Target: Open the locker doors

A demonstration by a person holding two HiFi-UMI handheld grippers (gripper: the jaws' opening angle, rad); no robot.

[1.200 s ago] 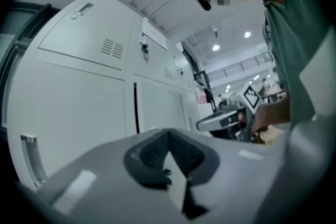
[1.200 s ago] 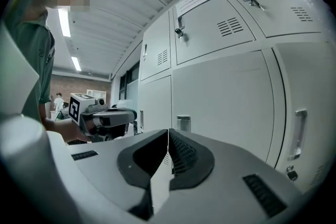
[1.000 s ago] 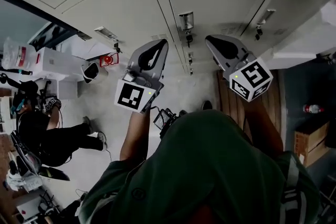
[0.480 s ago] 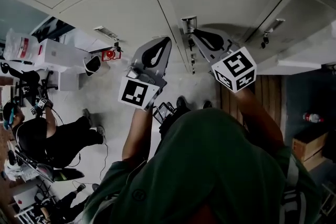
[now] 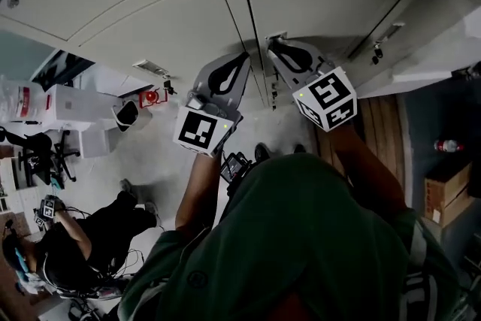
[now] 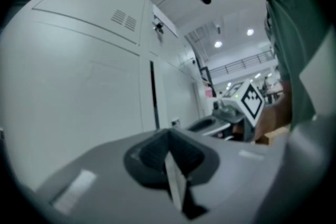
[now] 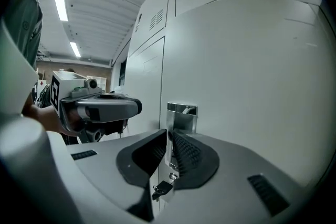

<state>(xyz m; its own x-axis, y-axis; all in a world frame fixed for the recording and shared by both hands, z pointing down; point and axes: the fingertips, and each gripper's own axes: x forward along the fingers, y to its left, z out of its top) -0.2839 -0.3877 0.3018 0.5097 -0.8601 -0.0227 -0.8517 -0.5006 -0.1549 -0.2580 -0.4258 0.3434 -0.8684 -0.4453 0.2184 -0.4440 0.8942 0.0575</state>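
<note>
Pale grey locker doors [image 5: 331, 4] fill the top of the head view. The middle door shows a dark gap along its top edge. Its chrome handle [image 7: 182, 113] stands by the door's left seam, with a key [image 7: 161, 190] hanging under it. My right gripper [image 5: 276, 47] [image 7: 169, 136] is shut on that handle's thin plate. My left gripper [image 5: 242, 60] [image 6: 169, 147] hovers just left of it, in front of the neighbouring door [image 6: 79, 86], shut with nothing between its jaws. The right gripper's marker cube [image 6: 253, 103] shows in the left gripper view.
Another locker handle with a key [image 5: 376, 49] lies to the right, beside a door that swings outward [image 5: 440, 56]. A person sits on the floor at lower left [image 5: 83, 237]. White boxes [image 5: 71, 105], a red object [image 5: 152, 96], wooden boards [image 5: 383, 131] and a cardboard box [image 5: 447, 188] surround me.
My right gripper has moved left and up, from beside the handle onto it. The left gripper has stayed nearly in place. The seated person has shifted lower in the view.
</note>
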